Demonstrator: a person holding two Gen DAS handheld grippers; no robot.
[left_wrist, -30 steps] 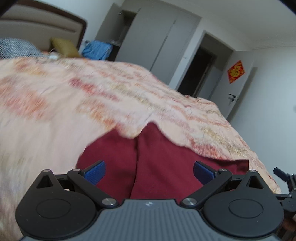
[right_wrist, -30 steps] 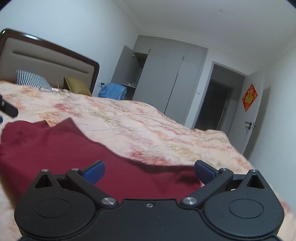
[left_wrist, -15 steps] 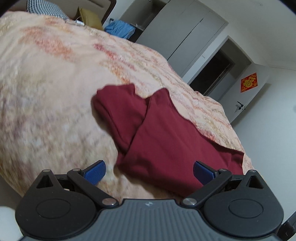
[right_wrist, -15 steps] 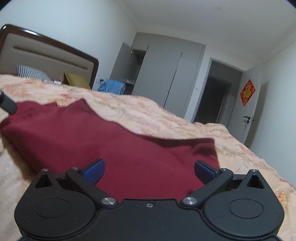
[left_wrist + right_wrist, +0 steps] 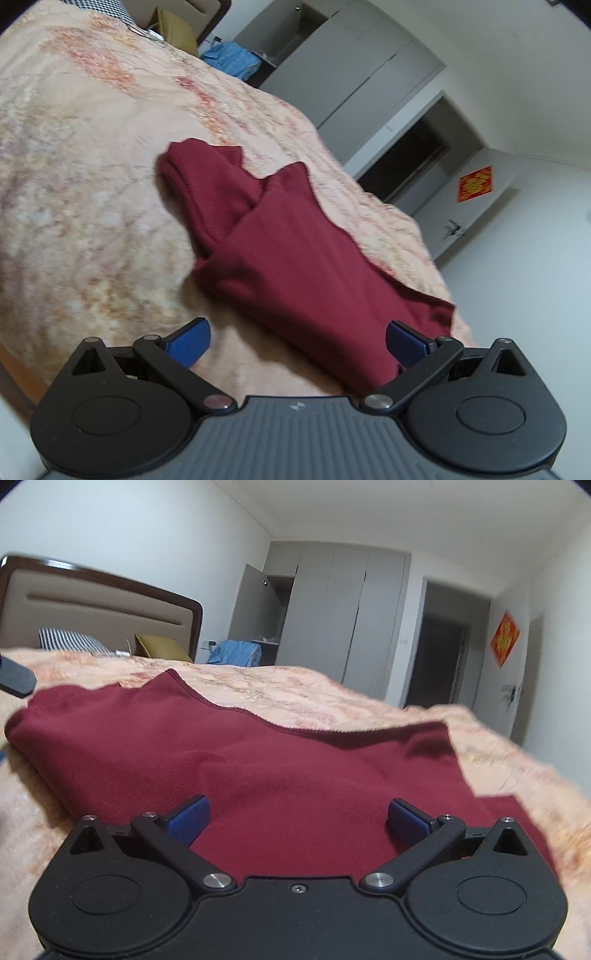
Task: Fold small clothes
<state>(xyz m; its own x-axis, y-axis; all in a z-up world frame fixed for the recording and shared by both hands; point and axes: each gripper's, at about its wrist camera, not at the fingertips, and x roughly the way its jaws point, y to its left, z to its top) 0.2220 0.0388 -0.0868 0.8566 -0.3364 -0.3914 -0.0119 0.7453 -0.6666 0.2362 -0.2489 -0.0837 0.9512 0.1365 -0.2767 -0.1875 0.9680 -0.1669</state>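
Observation:
A dark red garment [image 5: 295, 266] lies partly folded on the peach patterned bedspread [image 5: 74, 184], a sleeve doubled over at its far end. My left gripper [image 5: 295, 338] is open and empty, above the garment's near left edge. In the right wrist view the same red garment [image 5: 258, 760] fills the middle. My right gripper [image 5: 297, 818] is open and empty, low over the cloth near its front edge. A bit of the left gripper [image 5: 14, 677] shows at the far left.
The bed's headboard [image 5: 92, 602] with a checked pillow [image 5: 70, 640] and a mustard cushion [image 5: 162, 648] is at the far end. A grey wardrobe [image 5: 332, 620], blue cloth [image 5: 236, 651], a dark doorway [image 5: 443, 657] and a door with a red sign [image 5: 504, 633] stand beyond.
My left gripper has risen and tilted back, so the whole garment shows from above. My right gripper has dropped closer over the red cloth. Both stay open.

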